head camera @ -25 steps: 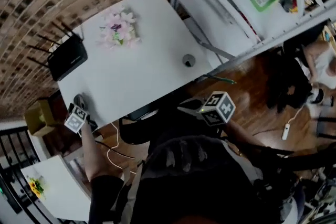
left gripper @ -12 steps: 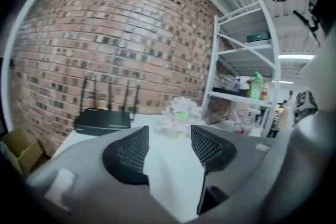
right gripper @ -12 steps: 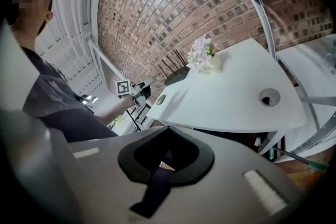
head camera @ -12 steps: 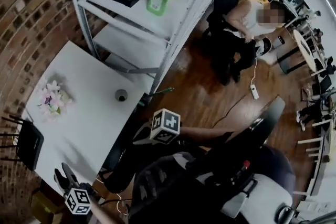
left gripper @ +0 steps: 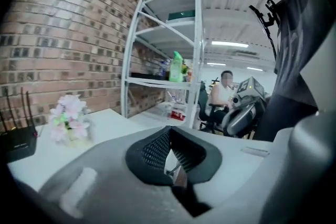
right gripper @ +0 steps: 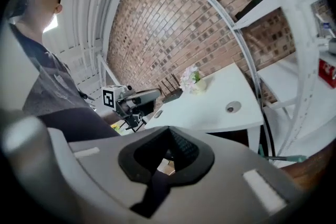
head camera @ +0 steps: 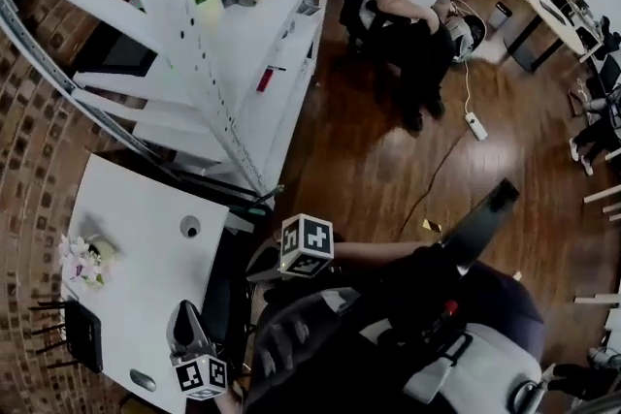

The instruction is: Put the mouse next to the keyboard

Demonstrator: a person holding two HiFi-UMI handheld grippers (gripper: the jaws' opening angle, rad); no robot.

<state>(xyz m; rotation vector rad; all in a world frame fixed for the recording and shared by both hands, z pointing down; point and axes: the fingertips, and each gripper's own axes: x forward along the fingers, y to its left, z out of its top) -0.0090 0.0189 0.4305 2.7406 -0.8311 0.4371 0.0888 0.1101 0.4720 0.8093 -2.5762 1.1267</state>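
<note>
Two grippers clenched on nothing: left gripper [left gripper: 169, 163] has fingers pressed together, right gripper [right gripper: 167, 159] same. Likely mouse [head camera: 143, 380], small grey oval on table [head camera: 136, 238], sits near left fingertips, off to their side, well apart from right ones. No keyboard in view. Step, I judge: search, pre-reach. Next: I find keyboard, spread left fingers, straddle mouse.

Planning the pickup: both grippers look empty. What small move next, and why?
Probably turn the left gripper toward the small grey oval on the white table, perhaps the mouse. It and the right gripper are shut on nothing; no keyboard shows in any view.
</note>
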